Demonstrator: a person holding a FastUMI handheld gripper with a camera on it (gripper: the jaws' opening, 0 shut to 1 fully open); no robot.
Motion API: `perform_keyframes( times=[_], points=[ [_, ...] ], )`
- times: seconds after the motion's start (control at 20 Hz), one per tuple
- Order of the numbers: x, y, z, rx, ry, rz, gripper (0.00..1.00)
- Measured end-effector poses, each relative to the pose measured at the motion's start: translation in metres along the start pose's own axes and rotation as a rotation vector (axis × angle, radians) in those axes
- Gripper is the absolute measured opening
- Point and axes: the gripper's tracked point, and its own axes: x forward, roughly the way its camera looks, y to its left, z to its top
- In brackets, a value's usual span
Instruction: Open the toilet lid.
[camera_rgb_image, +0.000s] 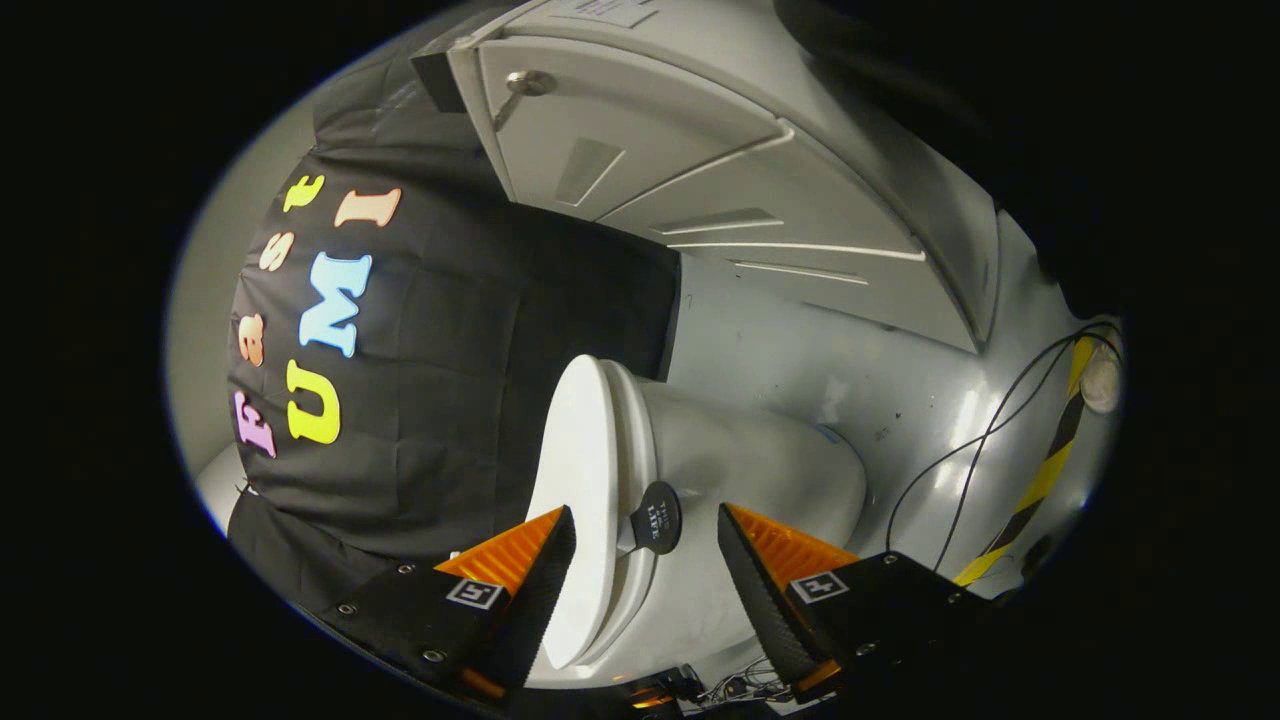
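The gripper has its fingers spread wide around the black tab on the toilet lid, so they might slip off the lid's smooth edge.

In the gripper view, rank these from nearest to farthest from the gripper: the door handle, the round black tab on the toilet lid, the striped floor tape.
Gripper open, fingers apart.
1. Round black tab: on the toilet lid edge, between the fingers, just ahead.
2. Striped floor tape: on the floor, off to one side past the toilet bowl.
3. Door handle: on the door, far beyond the toilet.
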Motion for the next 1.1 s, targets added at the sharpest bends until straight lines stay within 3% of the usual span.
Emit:
perform_keyframes(
  times=[0.45, 0.8, 0.95, 1.1],
  points=[
    [0.028, 0.002, 0.002, 0.070, 0.035, 0.016, 0.54],
    [0.032, -0.008, -0.001, 0.077, 0.052, -0.014, 0.17],
    [0.034, -0.011, 0.000, 0.074, 0.059, -0.016, 0.16],
    [0.030, -0.007, 0.000, 0.061, 0.061, -0.006, 0.08]
  ],
)
